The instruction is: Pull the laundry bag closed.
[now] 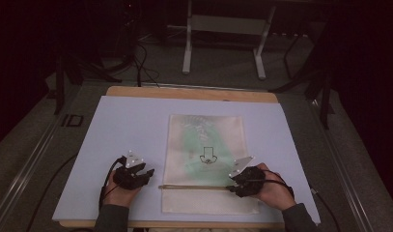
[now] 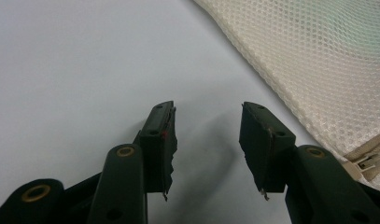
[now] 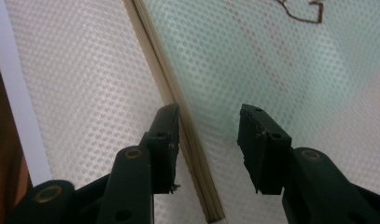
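Mesh laundry bag point(image 1: 206, 162) was lying flat on the pale sheet point(image 1: 126, 125) covering the table, roughly in the middle and a bit toward the person's side, with something green showing through the netting and a little dark outline printed on it. Its zipper point(image 1: 194, 187) ran straight across the near part of the bag. Right gripper point(image 1: 238, 185) hovered over the zipper's right end, jaws spread wide with nothing pinched, the zipper line passing just beside one jaw in the right gripper view. Left gripper point(image 1: 145, 174) sat off the bag's left edge over bare sheet, jaws released too, with the zipper pull point(image 2: 367, 161) nearby in its own view.
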